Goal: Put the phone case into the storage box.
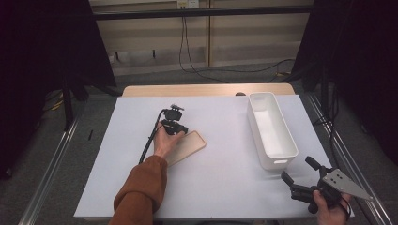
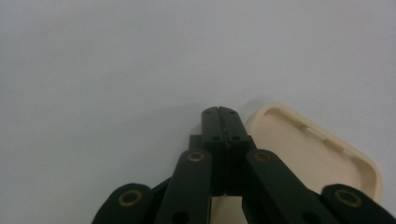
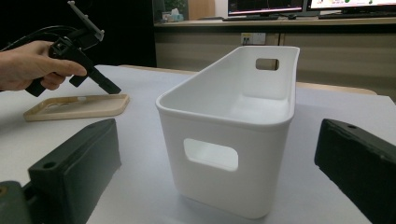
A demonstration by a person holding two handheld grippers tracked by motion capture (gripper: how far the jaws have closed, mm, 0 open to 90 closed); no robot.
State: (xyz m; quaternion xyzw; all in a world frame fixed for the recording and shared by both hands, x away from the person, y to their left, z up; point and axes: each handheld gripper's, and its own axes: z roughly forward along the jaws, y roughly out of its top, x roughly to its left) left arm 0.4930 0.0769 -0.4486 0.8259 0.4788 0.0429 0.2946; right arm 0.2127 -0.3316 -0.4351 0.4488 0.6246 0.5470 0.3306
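Note:
A beige tray-like lid [image 1: 187,146] lies flat on the white table sheet [image 1: 220,178], left of centre. My left gripper [image 1: 179,130], held by a hand in a brown sleeve, points down at the lid's far end. In the left gripper view its jaws are pressed together with nothing between them [image 2: 223,112], beside the lid's rounded corner [image 2: 308,154]. My right gripper [image 1: 299,169] rests at the near right corner of the table, open wide. In the right gripper view [image 3: 217,137] it faces the end of a white bin [image 3: 233,121].
The long white bin [image 1: 271,129] with handle cut-outs stands empty at the right, running front to back. A cable [image 1: 149,140] trails from the left gripper toward the front. Metal frame rails [image 1: 51,164] run along both sides of the table.

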